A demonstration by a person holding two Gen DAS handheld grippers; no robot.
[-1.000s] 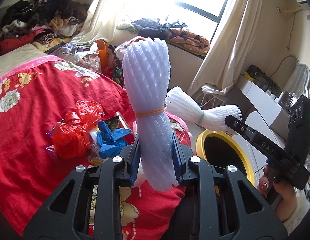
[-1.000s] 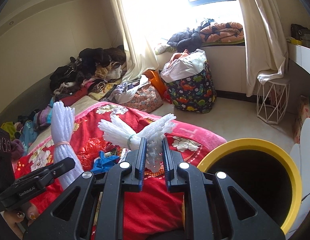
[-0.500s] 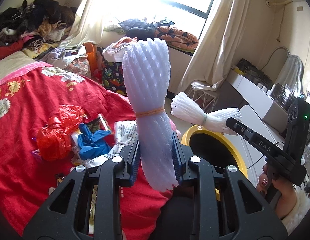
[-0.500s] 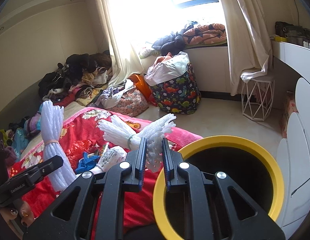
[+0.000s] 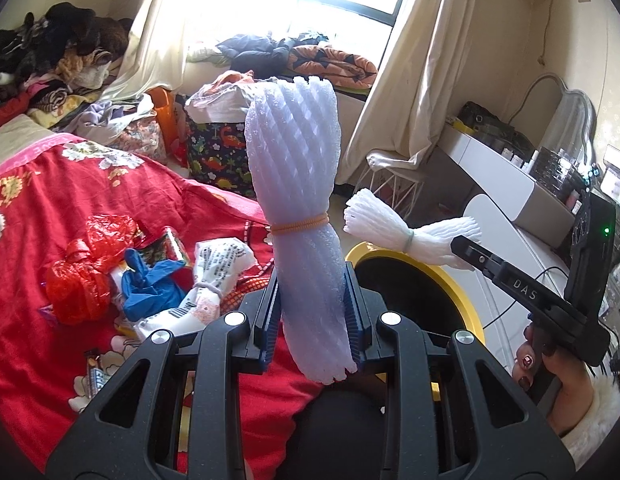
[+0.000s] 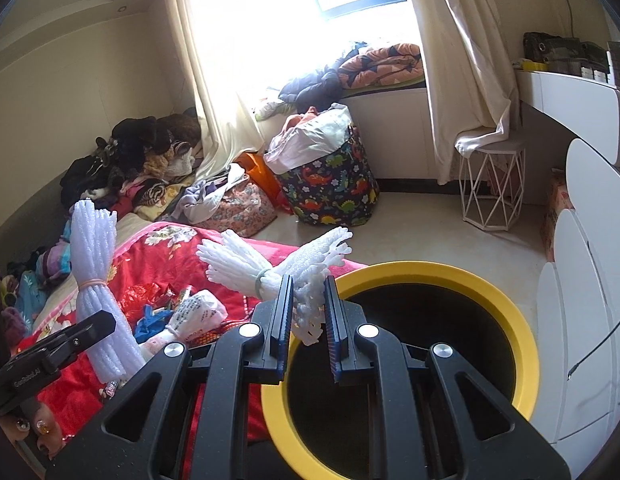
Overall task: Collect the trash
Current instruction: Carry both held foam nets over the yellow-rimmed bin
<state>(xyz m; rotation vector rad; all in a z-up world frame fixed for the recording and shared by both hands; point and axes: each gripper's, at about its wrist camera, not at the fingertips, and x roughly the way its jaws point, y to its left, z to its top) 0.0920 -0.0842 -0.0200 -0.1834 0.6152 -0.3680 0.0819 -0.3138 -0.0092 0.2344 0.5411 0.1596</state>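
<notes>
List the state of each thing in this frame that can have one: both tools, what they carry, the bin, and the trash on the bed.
Left tool: shut on the large foam net bundle, held upright.
Right tool: shut on the small foam net bundle, held above the bin's rim.
Yellow-rimmed bin: open, no lid.
Red plastic bag: crumpled, lying on the bed.
Blue glove: crumpled beside it.
Printed white bag: tied, lying on the bed.

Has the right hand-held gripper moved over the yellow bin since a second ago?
Yes. The right hand-held gripper shifted rightward from the red blanket to over the yellow bin.
</notes>
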